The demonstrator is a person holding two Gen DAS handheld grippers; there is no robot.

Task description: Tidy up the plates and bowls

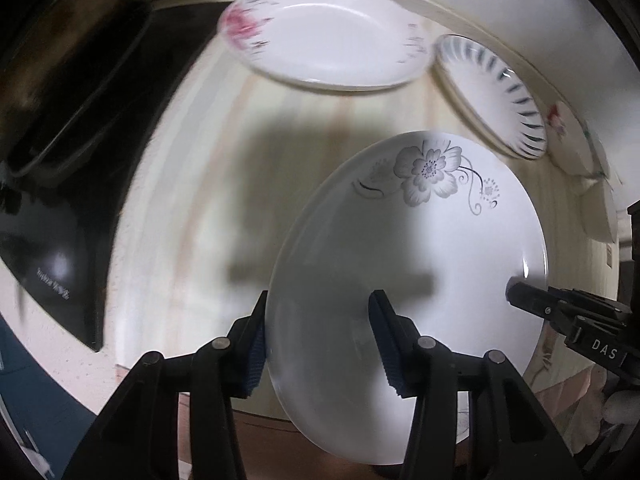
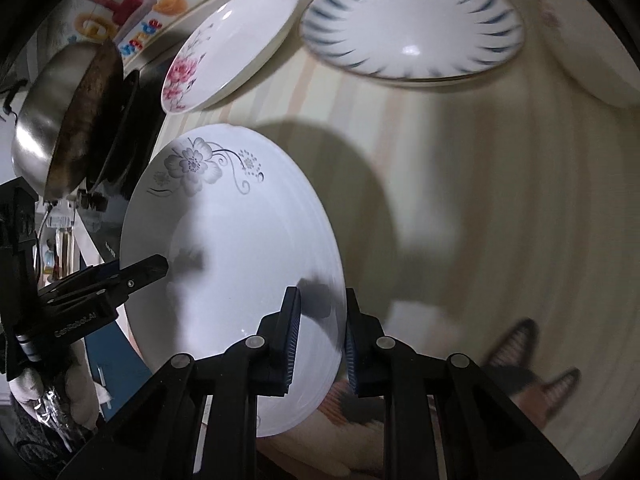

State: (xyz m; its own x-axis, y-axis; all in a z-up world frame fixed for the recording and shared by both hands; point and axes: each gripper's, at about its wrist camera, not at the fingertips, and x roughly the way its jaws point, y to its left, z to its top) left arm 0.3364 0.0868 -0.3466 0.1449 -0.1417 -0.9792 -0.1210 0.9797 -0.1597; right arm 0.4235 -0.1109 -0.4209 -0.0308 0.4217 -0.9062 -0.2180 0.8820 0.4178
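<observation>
Two grippers on one grey-flower plate [image 1: 408, 264], held tilted above striped table [image 1: 192, 184]. Left gripper [image 1: 322, 344] fingers straddle near rim, wide. Right gripper [image 2: 320, 338] fingers narrow, pinching opposite rim. Pink-flower plate [image 2: 228, 48] and blue-striped plate [image 2: 412, 24] rest behind, side by side. Steel pan [image 2: 64, 116] at left.

A: What does the right tool [image 2: 320, 336] have?
B: The near rim of the grey-flower plate [image 2: 236, 248], one finger on each face, plate tilted above the desk [image 2: 460, 200].
A: And the left tool [image 2: 160, 266]?
B: Its tip meets the plate's opposite edge.
A: Behind?
B: A pink-flower plate [image 2: 230, 46] beside a blue-striped plate [image 2: 412, 24].
</observation>
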